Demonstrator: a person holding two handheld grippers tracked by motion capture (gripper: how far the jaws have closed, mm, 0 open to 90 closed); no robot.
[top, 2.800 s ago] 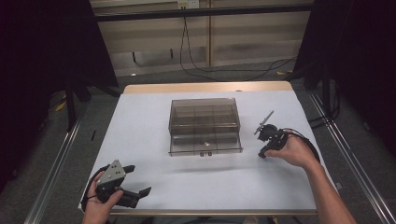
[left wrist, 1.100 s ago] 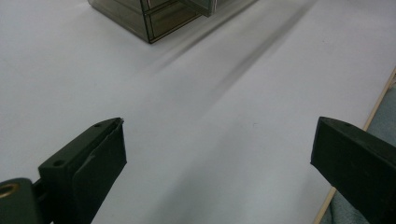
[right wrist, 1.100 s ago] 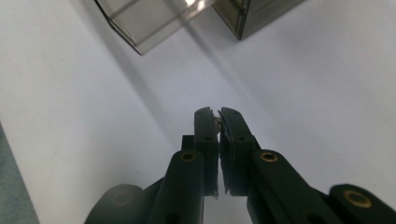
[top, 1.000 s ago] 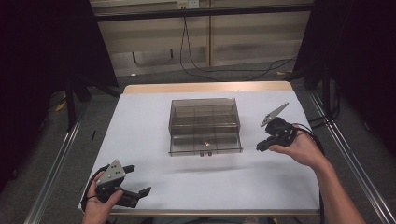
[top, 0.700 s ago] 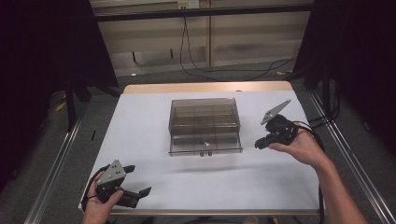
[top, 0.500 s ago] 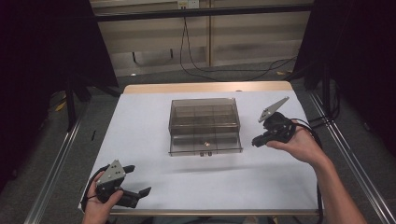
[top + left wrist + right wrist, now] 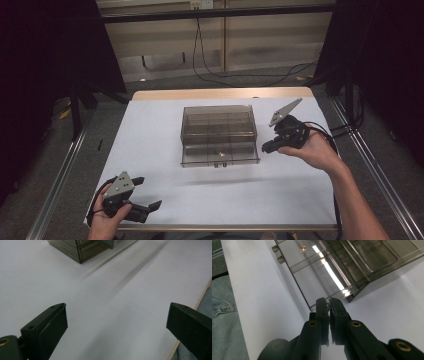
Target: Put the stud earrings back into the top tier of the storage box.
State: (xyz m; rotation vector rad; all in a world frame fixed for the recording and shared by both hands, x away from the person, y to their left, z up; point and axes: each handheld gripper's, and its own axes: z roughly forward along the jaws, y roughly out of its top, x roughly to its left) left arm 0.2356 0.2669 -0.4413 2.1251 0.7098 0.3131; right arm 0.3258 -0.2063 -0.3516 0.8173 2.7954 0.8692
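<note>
A smoky see-through drawer box (image 7: 219, 131) stands in the middle of the white table (image 7: 150, 135). Its lower front drawer (image 7: 312, 272) is pulled out a little, with a small gold piece (image 7: 220, 150) (image 7: 303, 249) inside. My right gripper (image 7: 265, 148) (image 7: 328, 303) hovers just off the box's front right corner. Its jaws are shut on a tiny metallic piece (image 7: 328, 304) at the tips. My left gripper (image 7: 146, 193) (image 7: 116, 315) rests near the table's front left corner, open, with bare table between its jaws.
Two small knobs (image 7: 277, 253) stick out from the drawer front. The table's front edge (image 7: 200, 297) runs close beside the left gripper. Black cables (image 7: 240, 75) lie on the floor behind the table. A metal rail (image 7: 60, 175) runs along the left side.
My right gripper has risen from the table right of the box and now points at the box's front right corner. The left gripper has stayed put.
</note>
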